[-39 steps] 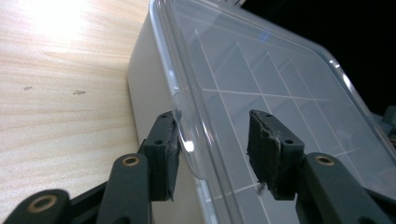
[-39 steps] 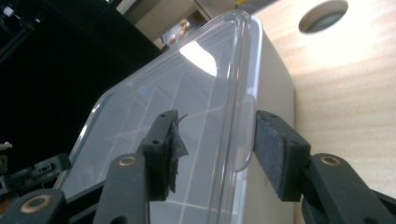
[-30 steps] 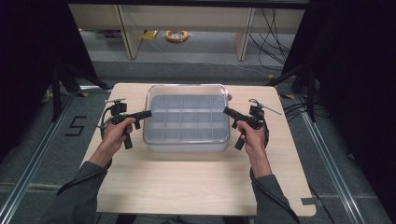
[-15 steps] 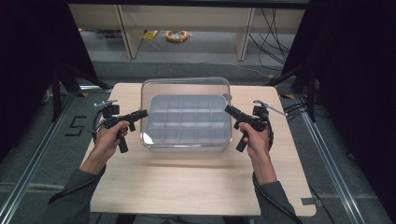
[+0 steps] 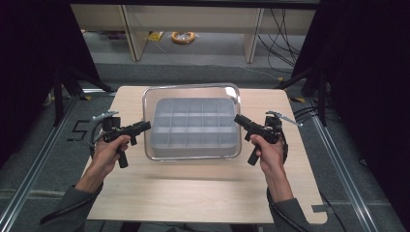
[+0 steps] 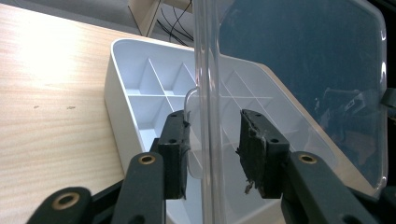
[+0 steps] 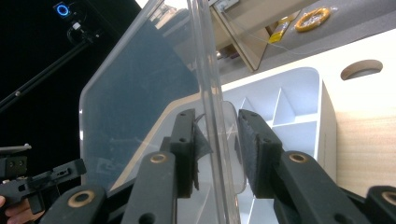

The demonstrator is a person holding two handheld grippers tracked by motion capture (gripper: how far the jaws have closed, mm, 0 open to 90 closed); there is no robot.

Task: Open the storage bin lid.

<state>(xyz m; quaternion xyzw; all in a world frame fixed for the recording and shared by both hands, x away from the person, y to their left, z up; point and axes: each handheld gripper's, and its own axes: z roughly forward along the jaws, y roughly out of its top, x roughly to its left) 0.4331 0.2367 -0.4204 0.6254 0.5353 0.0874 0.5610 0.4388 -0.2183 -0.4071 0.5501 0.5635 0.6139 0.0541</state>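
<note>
Both grippers — left [image 5: 143, 126], right [image 5: 240, 119] — clamp the clear lid [image 5: 191, 89], lifted off the divided box [image 5: 193, 128]. Setting it aside remains.

The lid [image 5: 192, 92] is clear plastic with a glossy rim. The box [image 5: 193, 128] under it is pale grey-white, split by a grid of dividers. Both grippers [image 5: 144, 125] [image 5: 239, 119] are black with brass-coloured rivets. The table [image 5: 203, 193] is light wood grain.
</note>
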